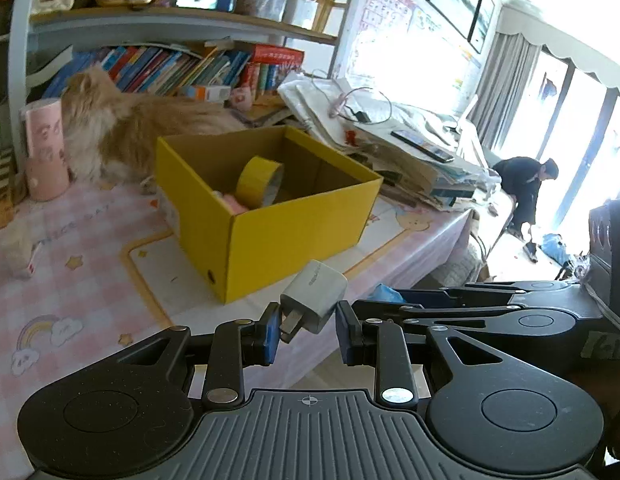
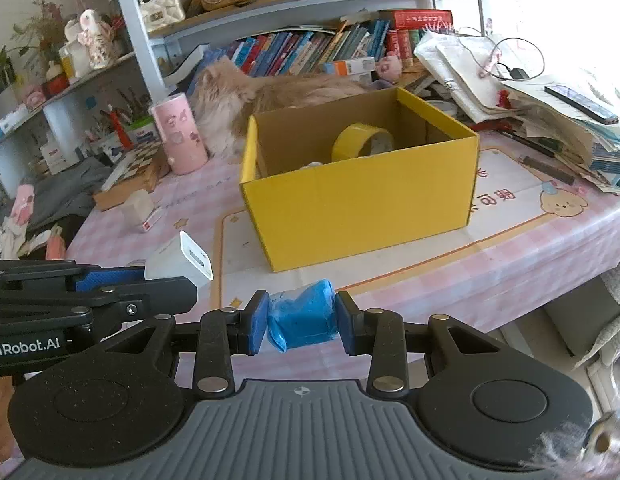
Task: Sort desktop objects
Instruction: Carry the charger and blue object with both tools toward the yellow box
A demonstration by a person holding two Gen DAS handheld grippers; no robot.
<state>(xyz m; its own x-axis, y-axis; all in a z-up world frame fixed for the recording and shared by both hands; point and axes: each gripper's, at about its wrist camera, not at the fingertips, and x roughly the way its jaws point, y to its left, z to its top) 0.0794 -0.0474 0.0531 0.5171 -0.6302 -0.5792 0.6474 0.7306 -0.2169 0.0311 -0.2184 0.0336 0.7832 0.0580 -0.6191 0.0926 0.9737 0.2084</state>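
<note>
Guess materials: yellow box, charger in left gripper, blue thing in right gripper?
Yellow box: cardboard, yellow outside, raw brown inside. Charger: smooth matte white plastic, metal prongs. Blue thing: looks like crinkly glossy plastic film, bunched; contents unclear.

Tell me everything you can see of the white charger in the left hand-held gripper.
The charger is a small white plug block with rounded corners, plastic by its look, with faint grey print on one face. Metal prongs stick out towards the left finger; the right wrist view shows a slot in its opposite end. It is tilted, held off the table between the blue pads of the left hand-held gripper, in front of the yellow box.
</note>
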